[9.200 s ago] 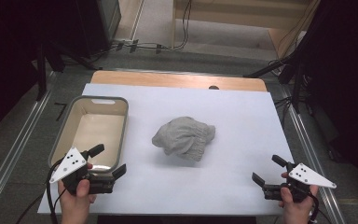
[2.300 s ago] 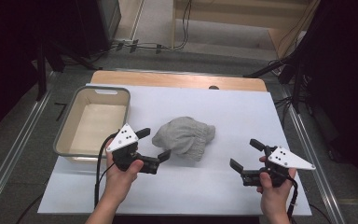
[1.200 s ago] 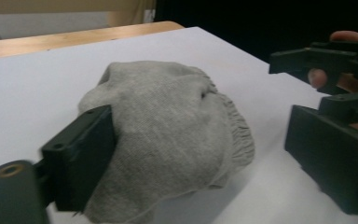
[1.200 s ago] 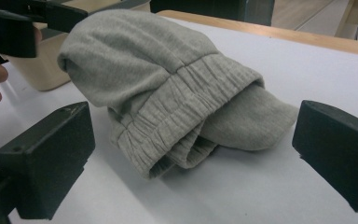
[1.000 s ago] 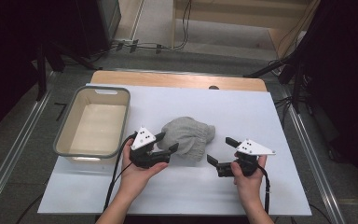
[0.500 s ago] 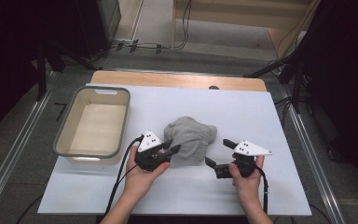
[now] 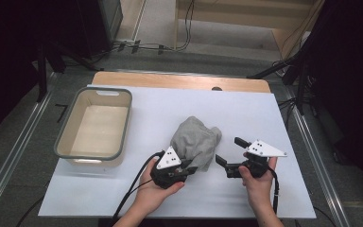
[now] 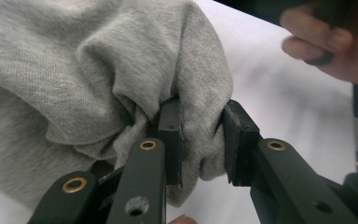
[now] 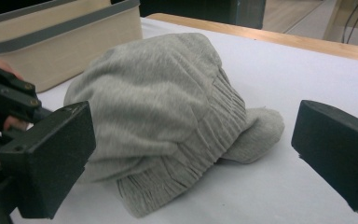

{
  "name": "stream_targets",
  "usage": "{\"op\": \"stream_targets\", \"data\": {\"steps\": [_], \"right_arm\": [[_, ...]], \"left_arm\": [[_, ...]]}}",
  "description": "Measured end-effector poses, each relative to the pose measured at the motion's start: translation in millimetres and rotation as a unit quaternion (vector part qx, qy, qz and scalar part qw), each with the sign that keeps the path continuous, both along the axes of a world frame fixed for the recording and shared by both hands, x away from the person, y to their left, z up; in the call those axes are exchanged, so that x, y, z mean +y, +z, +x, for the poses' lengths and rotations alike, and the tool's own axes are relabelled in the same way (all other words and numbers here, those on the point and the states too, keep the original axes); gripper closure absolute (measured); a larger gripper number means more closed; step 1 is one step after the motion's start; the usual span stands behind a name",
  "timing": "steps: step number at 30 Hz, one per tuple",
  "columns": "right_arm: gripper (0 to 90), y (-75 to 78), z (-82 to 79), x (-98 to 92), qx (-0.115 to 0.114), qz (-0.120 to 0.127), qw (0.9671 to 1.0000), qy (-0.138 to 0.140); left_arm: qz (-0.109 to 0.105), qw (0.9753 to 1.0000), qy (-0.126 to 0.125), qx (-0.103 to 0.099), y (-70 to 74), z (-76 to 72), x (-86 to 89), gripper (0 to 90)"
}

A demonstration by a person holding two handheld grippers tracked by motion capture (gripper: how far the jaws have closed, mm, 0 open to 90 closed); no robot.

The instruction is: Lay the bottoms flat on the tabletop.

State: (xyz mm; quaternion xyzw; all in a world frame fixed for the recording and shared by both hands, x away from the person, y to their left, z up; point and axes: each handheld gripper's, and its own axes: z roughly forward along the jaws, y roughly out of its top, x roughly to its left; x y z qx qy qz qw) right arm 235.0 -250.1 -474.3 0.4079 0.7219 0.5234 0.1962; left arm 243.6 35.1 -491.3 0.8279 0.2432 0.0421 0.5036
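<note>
Grey cloth (image 8: 121, 70) between left jaws

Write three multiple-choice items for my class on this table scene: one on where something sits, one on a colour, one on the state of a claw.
1. Where is the tub?
A. left of the hat
B. right of the hat
C. on top of the hat

2. What colour is the hat?
A. red
B. grey
C. blue

3. What is the left claw doing?
A. gaping over the tub
B. lying flat on the sheet, holding nothing
C. pinching a fold of the hat

Answers:
1. A, the high view shows the tub toward the table's left edge.
2. B, it looks grey in all three views.
3. C, hat fabric is squeezed between its jaws in the left gripper view, while the right claw gapes open beside the hat.
</note>
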Motion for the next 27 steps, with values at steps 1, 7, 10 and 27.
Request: {"op": "stream_targets", "data": {"steps": [1, 7, 10, 27], "right_arm": [[0.0, 0.7, 0.1, 0.3, -0.001, 0.001, 1.0000, 0.003], [15.5, 5.3, -1.3, 8.6, -0.003, 0.031, 0.9995, 0.004], [18.0, 4.8, -0.5, 16.4, 0.007, 0.026, 0.9995, 0.015], [77.2, -9.6, 1.5, 26.3, 0.071, 0.008, 0.9964, 0.046]], "left_arm": [[0.001, 1.0000, -0.002, -0.001, -0.7, -1.4, -0.8, 71.8], [0.005, 0.9998, -0.019, -0.002, -5.7, -10.2, -5.7, 72.1], [0.006, 0.9994, -0.035, -0.001, -7.5, -17.0, -12.0, 72.3], [-0.009, 0.9979, -0.062, -0.017, 7.0, -19.9, -5.6, 72.3]]}}
